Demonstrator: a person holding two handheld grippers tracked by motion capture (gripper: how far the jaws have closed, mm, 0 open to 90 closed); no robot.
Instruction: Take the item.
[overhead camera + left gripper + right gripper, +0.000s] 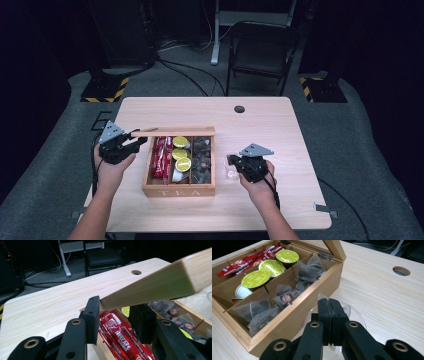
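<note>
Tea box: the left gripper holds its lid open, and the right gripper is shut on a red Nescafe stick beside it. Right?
Not quite. The left gripper does hold the lid of the tea box open, but the right gripper is shut on a clear cup, not a red stick, as the right gripper view shows.

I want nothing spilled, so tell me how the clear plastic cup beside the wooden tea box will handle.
The clear plastic cup looks thin-walled, so probably light and easily squashed. Standing on smooth table, it may slide or tip if nudged.
</note>
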